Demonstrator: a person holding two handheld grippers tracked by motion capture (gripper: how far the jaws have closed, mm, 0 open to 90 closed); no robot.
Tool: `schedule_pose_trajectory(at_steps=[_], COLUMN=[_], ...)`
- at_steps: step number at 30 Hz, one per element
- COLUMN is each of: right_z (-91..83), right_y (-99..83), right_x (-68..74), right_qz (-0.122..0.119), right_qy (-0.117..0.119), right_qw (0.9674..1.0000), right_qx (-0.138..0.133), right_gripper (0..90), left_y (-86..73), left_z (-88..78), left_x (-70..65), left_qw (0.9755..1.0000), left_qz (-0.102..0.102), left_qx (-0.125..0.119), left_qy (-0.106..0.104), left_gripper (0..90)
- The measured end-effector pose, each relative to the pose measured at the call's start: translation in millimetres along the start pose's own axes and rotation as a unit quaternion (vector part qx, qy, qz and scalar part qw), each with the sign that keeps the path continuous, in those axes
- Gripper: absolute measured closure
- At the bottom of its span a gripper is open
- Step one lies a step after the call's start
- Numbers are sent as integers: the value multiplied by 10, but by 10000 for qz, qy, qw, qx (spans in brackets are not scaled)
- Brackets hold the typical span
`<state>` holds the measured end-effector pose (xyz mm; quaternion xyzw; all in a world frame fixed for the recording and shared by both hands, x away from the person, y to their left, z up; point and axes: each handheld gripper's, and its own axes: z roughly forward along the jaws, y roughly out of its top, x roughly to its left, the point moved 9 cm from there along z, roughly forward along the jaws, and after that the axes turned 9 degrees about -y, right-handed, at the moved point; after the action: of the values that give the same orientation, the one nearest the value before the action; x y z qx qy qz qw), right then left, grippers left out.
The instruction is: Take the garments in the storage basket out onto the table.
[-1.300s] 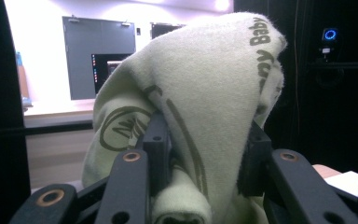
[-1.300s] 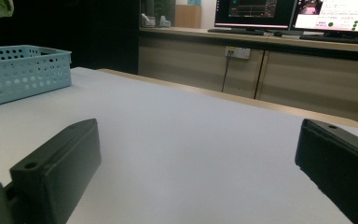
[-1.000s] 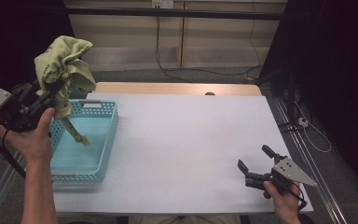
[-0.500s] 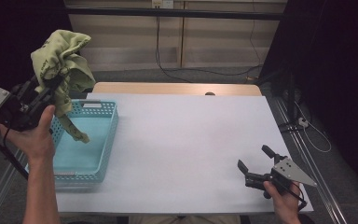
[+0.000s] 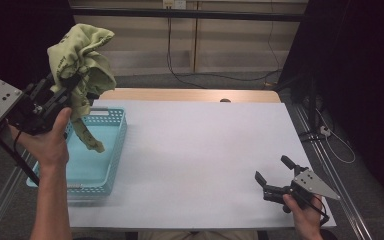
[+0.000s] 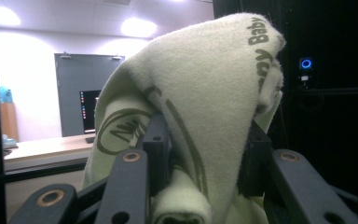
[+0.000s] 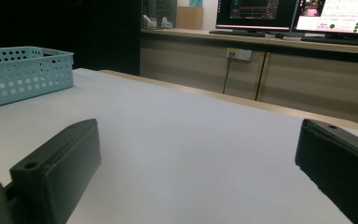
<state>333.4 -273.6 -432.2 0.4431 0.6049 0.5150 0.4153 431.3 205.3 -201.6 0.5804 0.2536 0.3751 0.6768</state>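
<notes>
Left claw [image 5: 72, 82] grips the green cloth [image 5: 80, 55] above the basket [image 5: 117, 150]; loosely bunched fabric could slip free; right claw [image 5: 275, 176] gapes, holding nothing.

Left gripper [image 5: 72, 85]: black linkage body showing; a grey three-cornered plate with small dark holes is sitting at its rear. Brass-coloured round pivots are showing on the black arms in the left gripper view, and the flat black pads [image 6: 158, 149] are looking square-edged. A thin black cable is trailing below the left hand [image 5: 47, 142].

Right gripper [image 5: 275, 175]: same black body, same grey plate with holes. Blocky matte-black jaws, one small screw hole showing. Right hand [image 5: 302, 212] and both forearms are going without sleeves.
</notes>
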Motion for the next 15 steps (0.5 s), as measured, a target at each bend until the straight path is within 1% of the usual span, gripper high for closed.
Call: schedule_pose_trajectory(at_steps=[4, 5, 6, 8, 11, 15], right_z=[7, 7, 7, 6, 6, 6], right_y=[-2, -2, -1, -2, -1, 0], right_x=[5, 5, 5, 4, 5, 5], right_qz=[2, 2, 3, 9, 10, 6], right_qy=[25, 25, 25, 26, 27, 31], right_qw=[10000, 10000, 10000, 10000, 10000, 10000], right_qx=[-5, -5, -8, -4, -7, -10], right_gripper=[0, 0, 0, 0, 0, 0], left_y=[69, 85, 109, 146, 200, 242], left_z=[124, 149, 176, 212, 276, 379], left_x=[-49, -58, -77, -102, -173, -285], left_qw=[10000, 9999, 9999, 9998, 9996, 9991], left_qz=[-15, 47, 1, 49, 20, 59], left_qx=[-35, 4, -38, -38, -106, -100], left_qy=[-90, -123, -128, -166, -263, -405], left_gripper=[635, 635, 635, 635, 635, 635])
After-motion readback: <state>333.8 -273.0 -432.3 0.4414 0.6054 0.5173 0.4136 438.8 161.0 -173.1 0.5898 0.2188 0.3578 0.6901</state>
